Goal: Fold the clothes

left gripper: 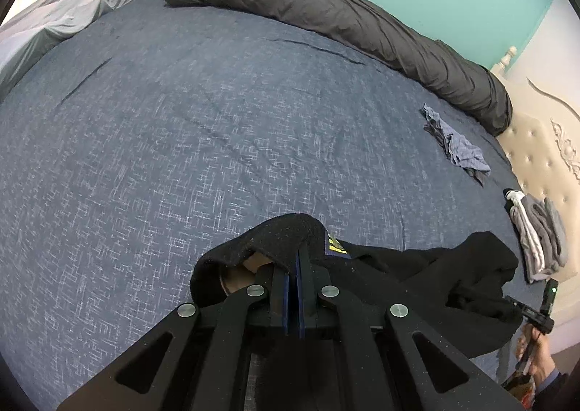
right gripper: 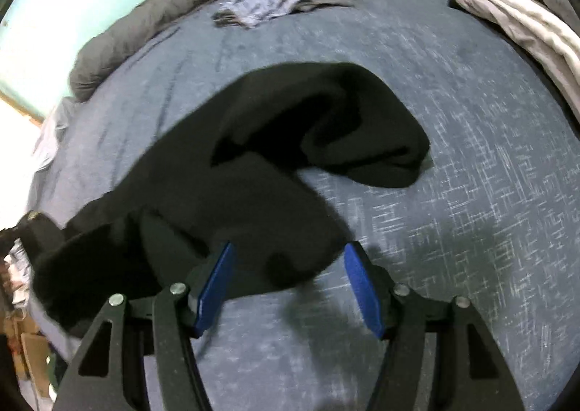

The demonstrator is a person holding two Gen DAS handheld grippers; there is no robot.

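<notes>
A black garment (left gripper: 427, 276) with a yellow-and-blue label lies bunched on the blue bedspread (left gripper: 217, 128). My left gripper (left gripper: 296, 258) is shut on its edge, and the cloth drapes over the fingertips. In the right wrist view the same black garment (right gripper: 261, 164) stretches from the lower left toward the middle of the bed. My right gripper (right gripper: 286, 251) stands open just above it, with a fold of the black cloth lying between its blue pads (right gripper: 217, 284). A hand holding the right gripper shows at the lower right edge of the left wrist view.
A long dark grey rolled duvet (left gripper: 344, 23) lies along the far side of the bed. A crumpled blue-grey garment (left gripper: 456, 146) sits near it. A folded grey and white stack (left gripper: 536, 233) rests by the cream headboard (left gripper: 543, 142). Pale sheets (left gripper: 54, 12) are heaped at the far left.
</notes>
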